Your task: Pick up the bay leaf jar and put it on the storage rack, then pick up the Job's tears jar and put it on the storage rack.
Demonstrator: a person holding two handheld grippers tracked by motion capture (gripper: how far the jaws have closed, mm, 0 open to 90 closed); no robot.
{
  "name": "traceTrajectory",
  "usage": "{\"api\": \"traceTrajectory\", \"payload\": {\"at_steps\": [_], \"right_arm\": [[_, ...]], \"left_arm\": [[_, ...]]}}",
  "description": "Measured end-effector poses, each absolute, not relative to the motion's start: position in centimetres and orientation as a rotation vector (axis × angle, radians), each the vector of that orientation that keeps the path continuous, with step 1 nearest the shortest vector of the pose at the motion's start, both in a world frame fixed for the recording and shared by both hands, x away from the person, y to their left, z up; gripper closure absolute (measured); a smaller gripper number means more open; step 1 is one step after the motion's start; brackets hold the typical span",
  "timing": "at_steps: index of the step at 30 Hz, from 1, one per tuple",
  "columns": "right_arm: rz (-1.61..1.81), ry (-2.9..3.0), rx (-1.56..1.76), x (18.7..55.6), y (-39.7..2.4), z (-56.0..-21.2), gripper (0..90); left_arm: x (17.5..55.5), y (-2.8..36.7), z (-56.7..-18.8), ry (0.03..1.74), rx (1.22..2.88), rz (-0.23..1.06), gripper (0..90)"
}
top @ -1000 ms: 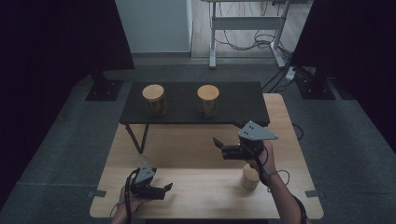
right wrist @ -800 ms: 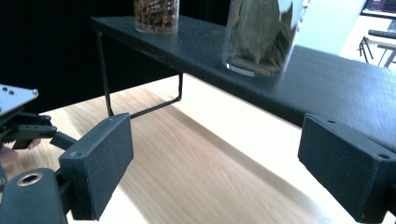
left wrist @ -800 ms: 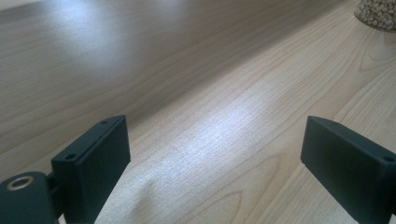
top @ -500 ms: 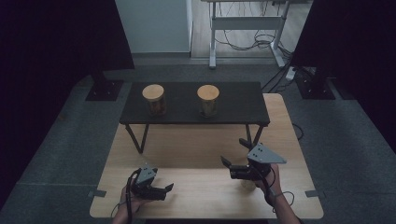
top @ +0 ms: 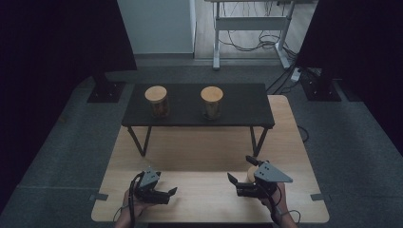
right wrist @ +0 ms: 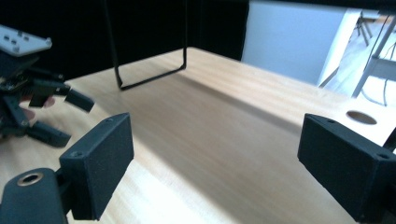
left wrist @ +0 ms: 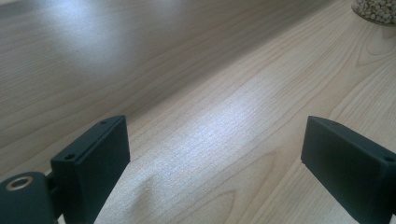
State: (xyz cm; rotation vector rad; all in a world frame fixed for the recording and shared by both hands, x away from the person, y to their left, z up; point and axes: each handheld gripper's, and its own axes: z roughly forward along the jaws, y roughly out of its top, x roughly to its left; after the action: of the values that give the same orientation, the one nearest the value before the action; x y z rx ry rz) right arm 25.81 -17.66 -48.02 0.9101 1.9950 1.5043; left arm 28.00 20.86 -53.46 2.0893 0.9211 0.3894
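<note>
Jar [top: 250, 175] stands near the surface's [top: 199, 156] near right corner. My right hand-held gripper [top: 239, 169] is low beside it, jaws wide and empty, probably to grab it. The left hand-held gripper [top: 167, 184] rests open and empty, out of the way.

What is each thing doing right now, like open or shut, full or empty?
Left hand-held gripper: open, nothing between its jaws, low over the wooden table.
Right hand-held gripper: open, nothing between its jaws.
Left jar: upright on the black shelf, wooden lid on, something inside.
Right jar: upright on the same shelf, wooden lid on.
Third jar: stands on the table behind the right gripper, mostly hidden.
</note>
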Motion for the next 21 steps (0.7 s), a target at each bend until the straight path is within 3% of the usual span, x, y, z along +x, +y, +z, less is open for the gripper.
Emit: {"api": "traceTrajectory", "payload": {"at_steps": [21], "right_arm": [[1.424, 2.07, 0.939, 23.9, -17.5, -50.2, 8.4]], "left_arm": [[27.9, 20.7, -53.3, 0.902, 2.098, 0.404, 7.6]]}}
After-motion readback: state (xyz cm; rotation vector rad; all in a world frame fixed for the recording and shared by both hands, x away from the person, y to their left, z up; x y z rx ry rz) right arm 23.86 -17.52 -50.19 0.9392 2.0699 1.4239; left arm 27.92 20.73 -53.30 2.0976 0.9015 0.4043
